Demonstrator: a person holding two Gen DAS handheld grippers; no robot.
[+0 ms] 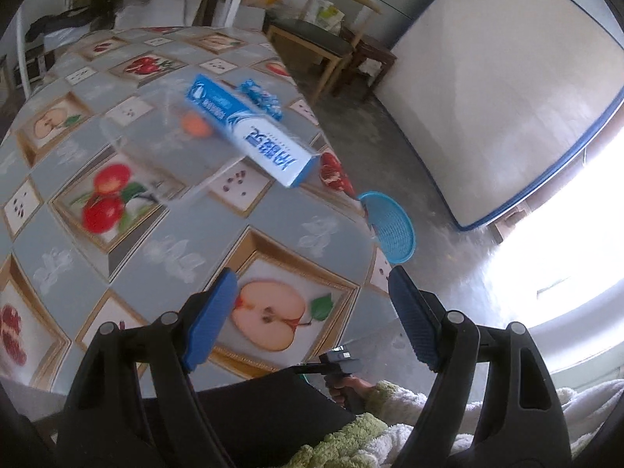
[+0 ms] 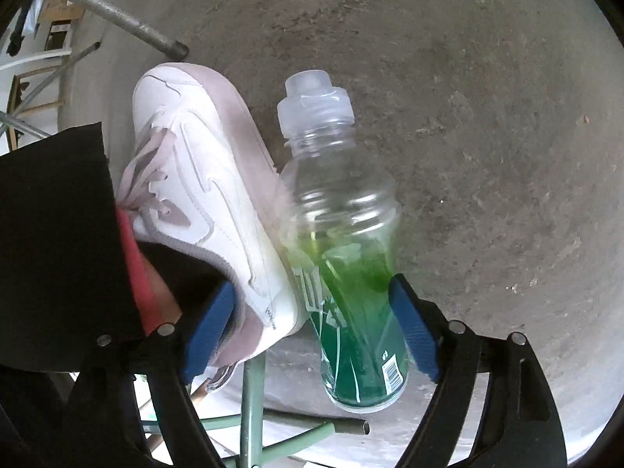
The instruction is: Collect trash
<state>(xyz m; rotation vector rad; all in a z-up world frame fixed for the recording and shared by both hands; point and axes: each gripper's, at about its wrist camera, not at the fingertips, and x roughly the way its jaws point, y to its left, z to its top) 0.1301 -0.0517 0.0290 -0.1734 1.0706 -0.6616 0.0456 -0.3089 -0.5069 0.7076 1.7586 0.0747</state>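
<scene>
Here we have both claws spread: the left claw [image 1: 312, 316] hangs over the tabletop [image 1: 156, 241] with nothing between its pads, and the right claw [image 2: 312, 335] is down near the floor [image 2: 468, 117], its pads either side of a bottle [image 2: 343, 241] but, as far as we can tell, not pressing it. The bottle, clear with a green label, lies just beside a shoe [image 2: 202, 202]; whether it has reached the floor we cannot tell. On the tabletop a box [image 1: 249, 128] and a blue wrapper [image 1: 261, 97] still wait at the far right. We judge the next pickup should square the left claw across the box's narrow sides. A blue basket [image 1: 390, 226] shows past the tabletop's right edge; what we see of it looks empty.
</scene>
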